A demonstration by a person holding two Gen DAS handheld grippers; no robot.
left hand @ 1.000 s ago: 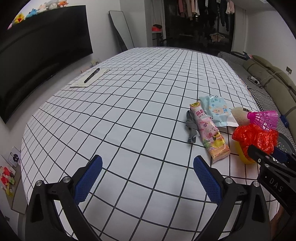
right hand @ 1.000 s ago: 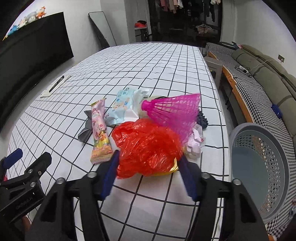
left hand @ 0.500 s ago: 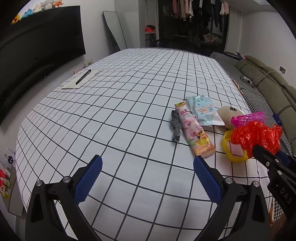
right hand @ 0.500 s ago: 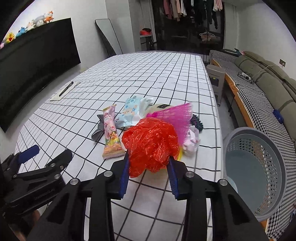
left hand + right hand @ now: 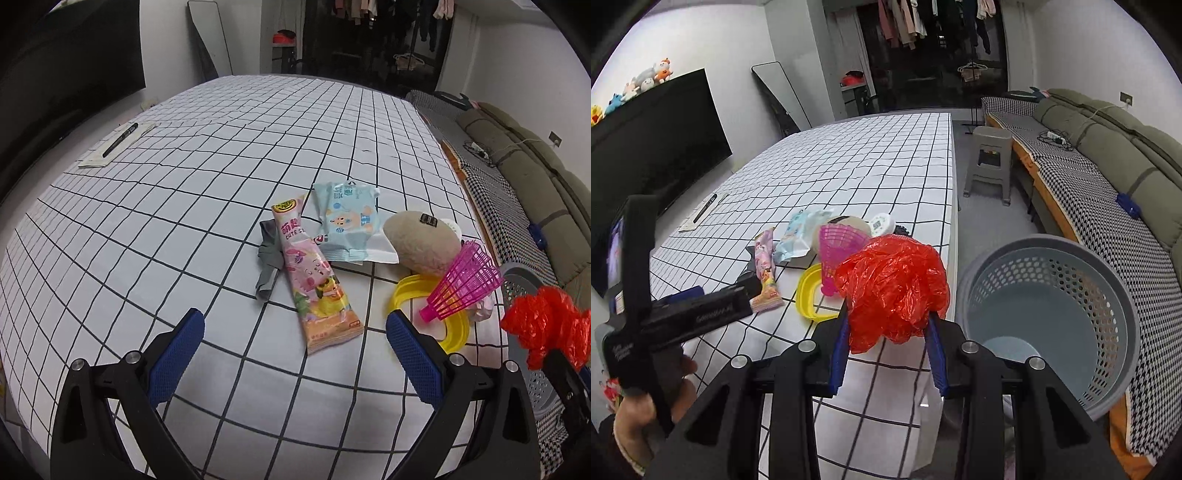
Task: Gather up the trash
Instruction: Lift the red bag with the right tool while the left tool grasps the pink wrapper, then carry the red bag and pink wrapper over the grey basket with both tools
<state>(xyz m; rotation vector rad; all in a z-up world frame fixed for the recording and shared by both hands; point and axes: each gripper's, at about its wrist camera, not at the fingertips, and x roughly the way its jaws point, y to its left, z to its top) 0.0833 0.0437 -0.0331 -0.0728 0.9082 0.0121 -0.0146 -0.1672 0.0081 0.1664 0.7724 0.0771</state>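
My right gripper [image 5: 888,328] is shut on a crumpled red plastic bag [image 5: 894,286], held in the air over the table's right edge, left of the grey perforated basket [image 5: 1082,258]. The bag also shows in the left wrist view [image 5: 546,326]. My left gripper [image 5: 291,336] is open and empty, low over the checked table [image 5: 184,192], just short of a pink snack wrapper [image 5: 314,280]. A light blue packet [image 5: 347,221], a grey scrap [image 5: 267,251], a beige lump [image 5: 421,240], a yellow ring [image 5: 402,295] and a pink shuttlecock [image 5: 461,284] lie beyond it.
A pen on paper [image 5: 118,142] lies at the table's far left. A grey stool [image 5: 990,162] and a long sofa [image 5: 1108,155] stand right of the table. A dark TV [image 5: 653,155] hangs on the left wall.
My right gripper closed on the red bag, lifted it off the pile and carried it right toward the basket. The left gripper drifted closer to the wrappers, still open.
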